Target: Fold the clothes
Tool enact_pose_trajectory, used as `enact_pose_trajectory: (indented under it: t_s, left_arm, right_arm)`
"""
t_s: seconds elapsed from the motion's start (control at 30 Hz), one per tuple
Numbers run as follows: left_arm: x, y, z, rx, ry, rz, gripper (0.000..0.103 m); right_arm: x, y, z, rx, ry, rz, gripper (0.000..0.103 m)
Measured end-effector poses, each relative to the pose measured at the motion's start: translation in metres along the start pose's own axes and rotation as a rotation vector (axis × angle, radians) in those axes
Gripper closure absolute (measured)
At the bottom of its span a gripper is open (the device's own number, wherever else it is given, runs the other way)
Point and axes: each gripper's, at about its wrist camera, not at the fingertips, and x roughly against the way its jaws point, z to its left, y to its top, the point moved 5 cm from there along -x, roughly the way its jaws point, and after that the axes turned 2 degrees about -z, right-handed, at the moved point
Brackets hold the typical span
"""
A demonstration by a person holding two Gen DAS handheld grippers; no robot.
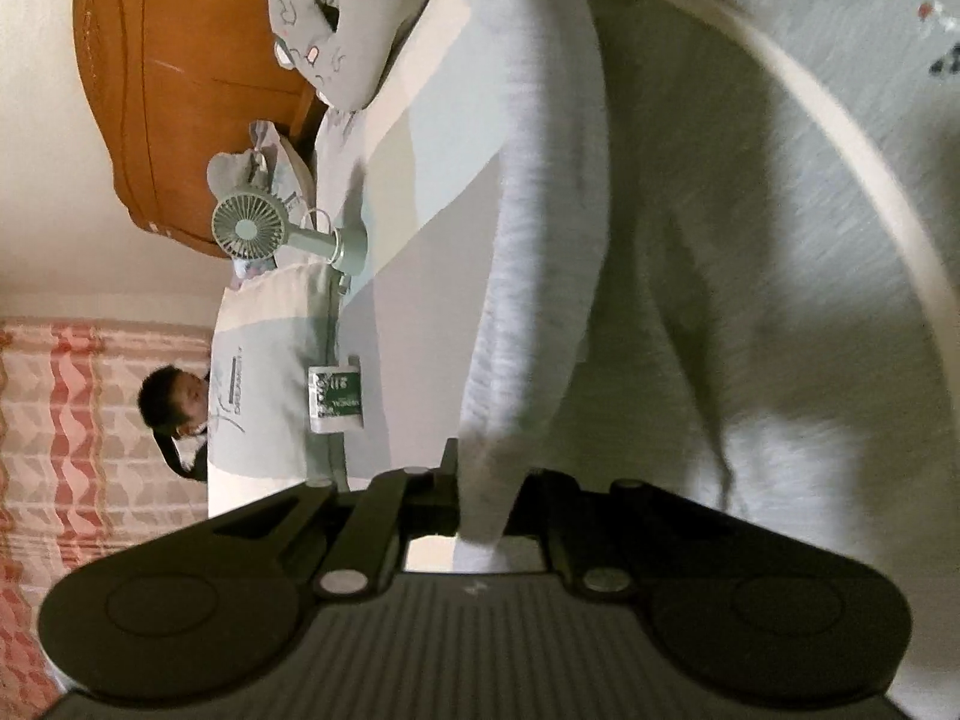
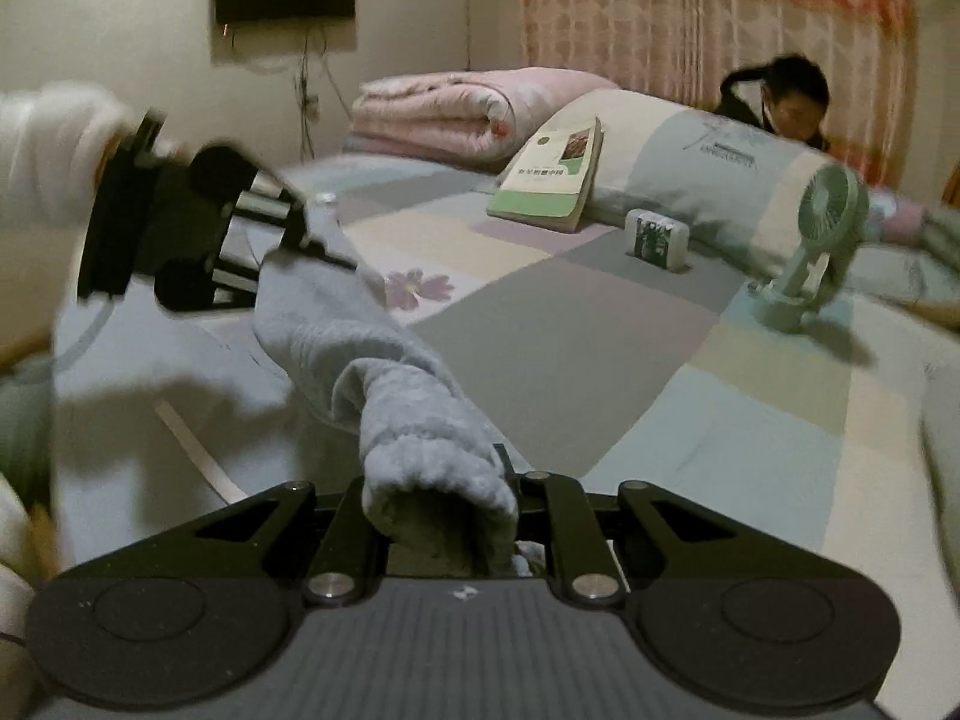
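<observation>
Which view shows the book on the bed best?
Right wrist view: the green-covered book leans whole against the pillow. In the left wrist view, rolled sideways, I cannot find the book; the pillow hides that spot.

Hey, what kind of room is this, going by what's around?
Most likely a bedroom: a bed under a pastel patchwork sheet, a rolled pink quilt beside a long pastel pillow at its far end, and a wooden wardrobe against the wall.
</observation>
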Motion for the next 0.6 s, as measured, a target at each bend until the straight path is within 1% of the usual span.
enact_pose_trajectory:
  t_s: [0.1,0.2,0.43,0.5,0.6]
  left_arm:
    - [0.015,0.004,-0.002,0.029,-0.031,0.005,0.099]
    - [0.033,0.012,-0.009,0.028,-0.065,-0.007,0.099]
    - [0.063,0.036,-0.042,-0.019,-0.187,-0.047,0.099]
    - [0.068,0.042,-0.053,-0.048,-0.216,-0.067,0.099]
    - [0.067,0.047,-0.067,-0.058,-0.259,-0.079,0.099]
  right_arm:
    - [0.010,0.003,-0.013,-0.065,0.058,-0.017,0.084]
    - [0.013,0.002,-0.019,-0.078,0.095,-0.002,0.084]
    - [0.014,-0.012,-0.017,-0.067,0.157,0.083,0.083]
    - [0.013,-0.017,-0.015,-0.058,0.162,0.112,0.082]
    - [0.012,-0.024,-0.012,-0.050,0.159,0.145,0.080]
